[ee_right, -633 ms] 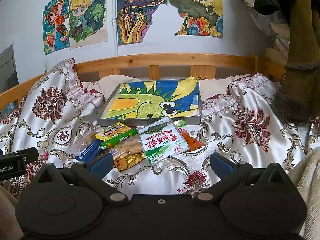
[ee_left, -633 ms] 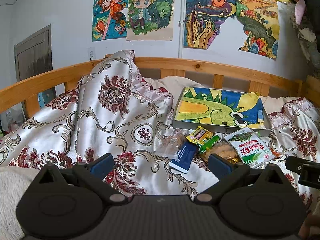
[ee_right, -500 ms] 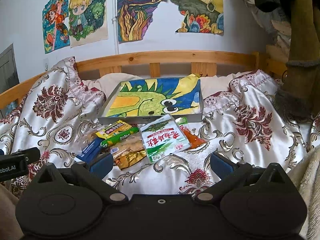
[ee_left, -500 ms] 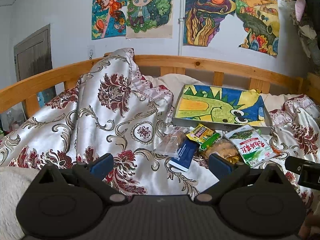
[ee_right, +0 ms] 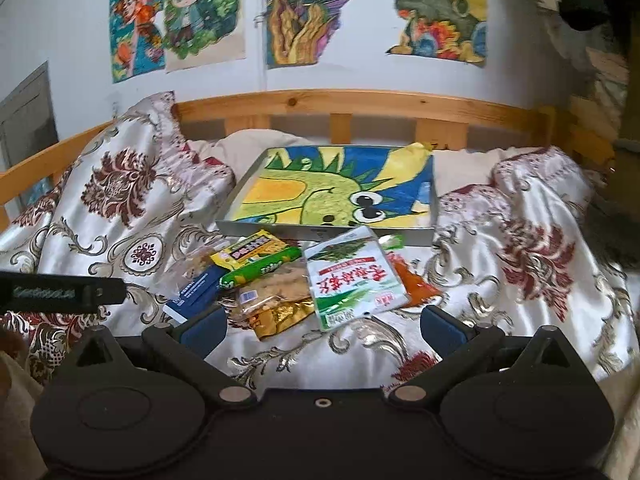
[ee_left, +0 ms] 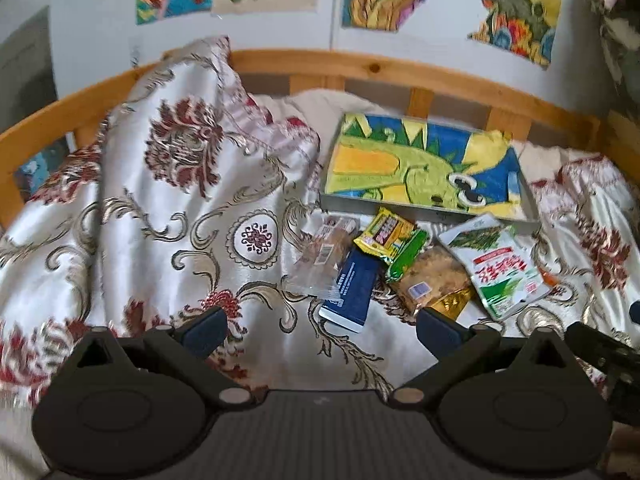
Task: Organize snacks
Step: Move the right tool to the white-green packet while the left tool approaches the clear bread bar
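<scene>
**Nothing sorted yet, both claws wide and waiting**

Here we are over the bed, and the snacks lie in one loose heap on the satin bedspread (ee_right: 520, 280), just in front of the shallow tray (ee_right: 320, 236) with the dinosaur drawing (ee_right: 340, 196) inside it. We judge that tray to be the destination (the task only says organize), and so far it holds no packet at all: the whole job is ahead of us.

Our left gripper (ee_left: 320, 330) has its jaws spread apart, empty, hovering short of the dark blue box (ee_left: 354, 286). Our right gripper (ee_right: 324, 330) is just as wide, holding nothing, with the white-and-green pouch (ee_right: 352, 276) lying beyond the gap.

In the pile we count a clear-wrapped bar (ee_left: 326, 252), a yellow packet (ee_right: 250, 254), a green stick pack (ee_right: 260, 270), a gold-edged bag of brown pieces (ee_right: 276, 300) and an orange sachet (ee_right: 412, 284).

Now the trouble spots. The orange sachet is largely tucked under the pouch, the packets overlap so their edges blur together, and the printing is too soft to read. Whether anything hides beneath the heap, we cannot tell.
</scene>
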Demonstrator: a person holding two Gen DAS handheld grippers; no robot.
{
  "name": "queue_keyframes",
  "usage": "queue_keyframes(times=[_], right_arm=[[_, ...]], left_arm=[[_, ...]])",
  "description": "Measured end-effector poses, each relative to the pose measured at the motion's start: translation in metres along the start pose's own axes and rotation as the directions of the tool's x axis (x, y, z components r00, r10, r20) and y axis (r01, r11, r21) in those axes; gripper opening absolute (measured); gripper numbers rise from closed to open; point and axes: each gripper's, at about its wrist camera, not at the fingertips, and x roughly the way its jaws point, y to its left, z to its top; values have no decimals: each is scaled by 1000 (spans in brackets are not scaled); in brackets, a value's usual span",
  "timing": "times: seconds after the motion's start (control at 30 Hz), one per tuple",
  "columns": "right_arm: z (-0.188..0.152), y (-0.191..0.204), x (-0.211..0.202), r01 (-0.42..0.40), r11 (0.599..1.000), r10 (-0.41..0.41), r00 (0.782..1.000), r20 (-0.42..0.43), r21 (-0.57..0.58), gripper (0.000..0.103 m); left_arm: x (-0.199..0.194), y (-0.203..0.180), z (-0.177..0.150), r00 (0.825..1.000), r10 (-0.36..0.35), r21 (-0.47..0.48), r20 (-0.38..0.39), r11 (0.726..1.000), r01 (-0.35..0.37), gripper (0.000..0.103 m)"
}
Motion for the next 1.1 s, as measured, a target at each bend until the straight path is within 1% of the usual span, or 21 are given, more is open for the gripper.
queue_keyframes(times=[0.2,0.33,0.57,0.63,0.7,0.8,0.87,1.03,1.1], right_arm=[[18,-1,25,-26,999,25,999,-22,-31,102],[31,-7,52,-58,998,56,996,-68,-22,102],[45,-6,102,-98,992,89,989,-115,-74,102],[47,-4,116,-94,990,80,989,-127,-105,102],[48,-3,130,-89,988,72,988,-135,-127,102],[48,-3,150,-79,989,60,987,-151,-127,102],[47,-4,162,-70,990,50,986,-162,-123,102],[46,-6,188,-32,991,6,981,-192,-129,102],[45,-6,194,-12,991,-16,980,-200,-137,102]], left_arm=[[39,4,22,997,-7,33,-74,999,9,102],[65,6,34,994,-8,61,-107,998,15,102],[111,5,53,994,-12,149,-112,988,29,102],[124,6,57,992,-10,158,-125,987,30,102],[136,10,61,990,-17,142,-143,989,38,102],[149,15,64,987,-31,122,-156,991,50,102],[157,15,65,985,-45,124,-167,990,67,102],[175,10,66,977,-85,184,-194,975,122,102],[181,11,67,972,-108,166,-207,976,143,102]])
